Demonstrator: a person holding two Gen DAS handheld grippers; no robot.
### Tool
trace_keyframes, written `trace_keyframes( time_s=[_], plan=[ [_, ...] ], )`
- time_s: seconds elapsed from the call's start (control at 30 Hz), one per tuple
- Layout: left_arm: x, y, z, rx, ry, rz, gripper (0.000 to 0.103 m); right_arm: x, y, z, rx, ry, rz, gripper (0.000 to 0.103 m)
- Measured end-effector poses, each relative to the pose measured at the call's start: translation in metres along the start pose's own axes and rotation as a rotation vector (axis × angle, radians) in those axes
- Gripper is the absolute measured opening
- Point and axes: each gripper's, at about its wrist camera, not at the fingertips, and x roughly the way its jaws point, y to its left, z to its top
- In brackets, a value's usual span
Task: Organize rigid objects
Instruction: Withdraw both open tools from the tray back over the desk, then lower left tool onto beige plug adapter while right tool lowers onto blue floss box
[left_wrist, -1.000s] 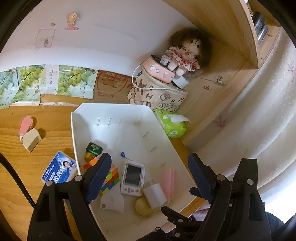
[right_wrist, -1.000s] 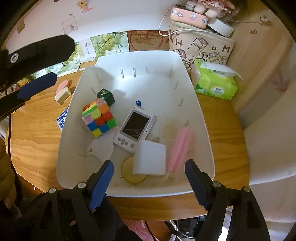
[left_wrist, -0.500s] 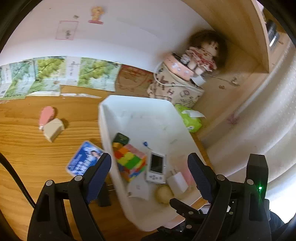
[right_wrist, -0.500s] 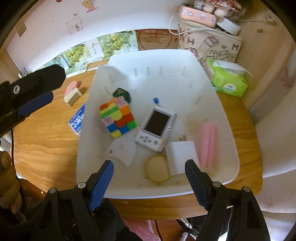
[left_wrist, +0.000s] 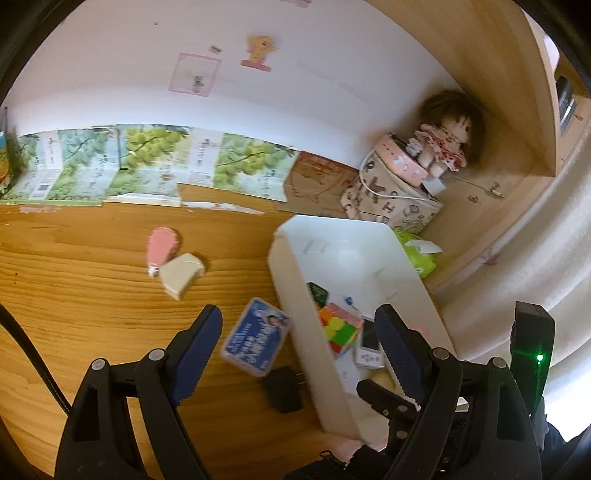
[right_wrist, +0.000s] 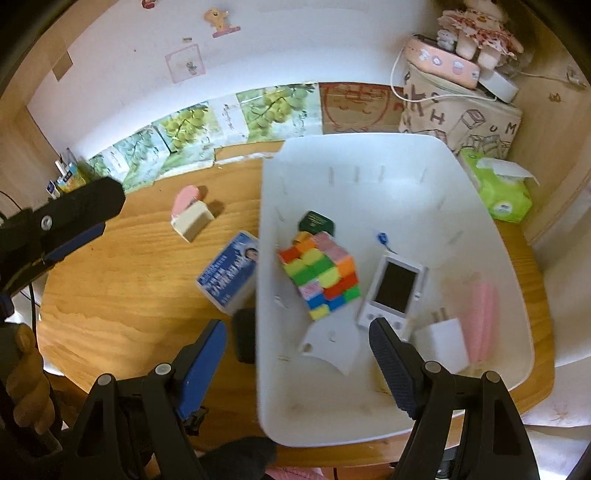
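A white bin (right_wrist: 369, 173) (left_wrist: 291, 280) on the wooden table holds a colourful cube (right_wrist: 319, 275) (left_wrist: 338, 326), a white handheld device (right_wrist: 393, 291), a green box (right_wrist: 316, 221), a white charger (right_wrist: 441, 341) and a pink item (right_wrist: 480, 314). Left of the bin lie a blue card box (left_wrist: 256, 338) (right_wrist: 229, 275), a black block (left_wrist: 282, 387) (right_wrist: 243, 334), a cream wedge (left_wrist: 183, 275) (right_wrist: 194, 219) and a pink piece (left_wrist: 160, 245). My left gripper (left_wrist: 299, 347) is open above the blue box and bin wall. My right gripper (right_wrist: 295, 356) is open and empty over the bin's near left wall.
A patterned bag (left_wrist: 391, 206) with a pink case and a doll (left_wrist: 443, 144) stands at the back right. A green tissue pack (right_wrist: 498, 192) lies beside the bin. Grape-print cartons (left_wrist: 147, 162) line the wall. The left gripper also shows in the right wrist view (right_wrist: 62, 229).
Both views have swung left. The left gripper has moved from over the bin to over the blue box and black block. Both grippers stay open. The bin's contents have not moved.
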Motion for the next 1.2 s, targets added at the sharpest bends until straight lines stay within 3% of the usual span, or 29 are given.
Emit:
trace_keyframes(
  time_s=[0.77,1.0,1.2],
  plan=[
    [-0.024,0.087,0.011,0.018,0.081,0.099,0.087,0.042,0.078,0.011,0.107,0.036,0.075,0.081],
    [-0.021,0.116,0.005,0.039,0.154,0.113,0.087,0.062,0.105,0.001,0.164,0.060,0.098,0.081],
    [0.002,0.129,0.002,0.065,0.279,0.125,0.087,0.072,0.113,-0.015,0.231,0.019,0.108,0.081]
  ],
)
